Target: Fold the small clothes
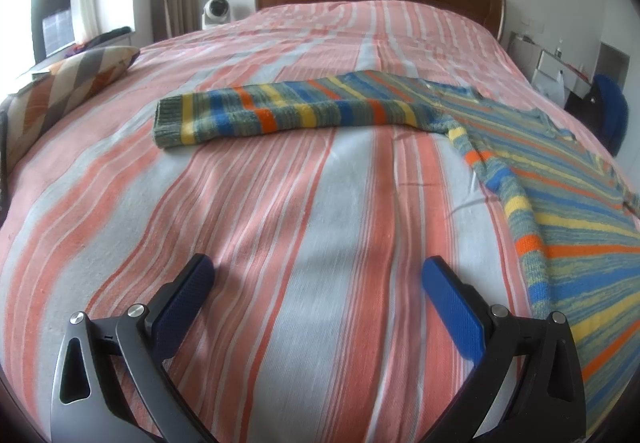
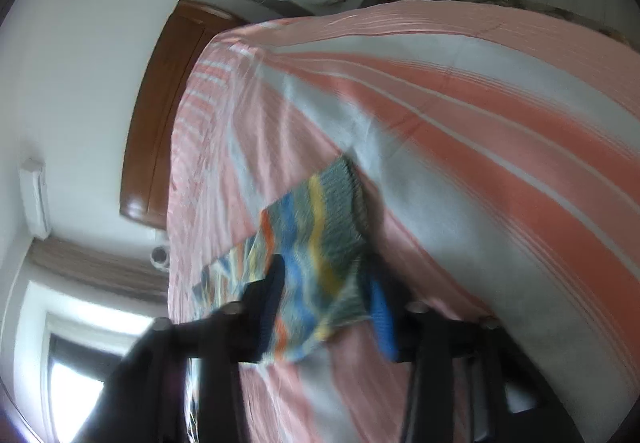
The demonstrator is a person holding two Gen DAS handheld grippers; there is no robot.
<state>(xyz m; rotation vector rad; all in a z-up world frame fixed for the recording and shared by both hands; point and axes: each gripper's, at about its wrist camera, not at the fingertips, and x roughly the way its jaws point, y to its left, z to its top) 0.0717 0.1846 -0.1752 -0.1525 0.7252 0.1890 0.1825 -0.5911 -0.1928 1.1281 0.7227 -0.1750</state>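
Now right tool [image 2: 326,307] clamps sweater [image 2: 320,243] sleeve; left tool [image 1: 318,301] wide, beside sweater.

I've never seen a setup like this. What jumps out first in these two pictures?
A multicoloured striped knit sweater lies on the pink-and-white striped bedspread, one sleeve stretched toward the left. In the blurred right wrist view, the right gripper has its blue pads around the other sleeve's cuff. The left gripper hangs open over bare bedspread.

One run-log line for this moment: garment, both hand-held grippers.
garment: striped sweater on bed, one sleeve spread | left hand-held gripper: open, empty | right hand-held gripper: around other sleeve's cuff, blurred
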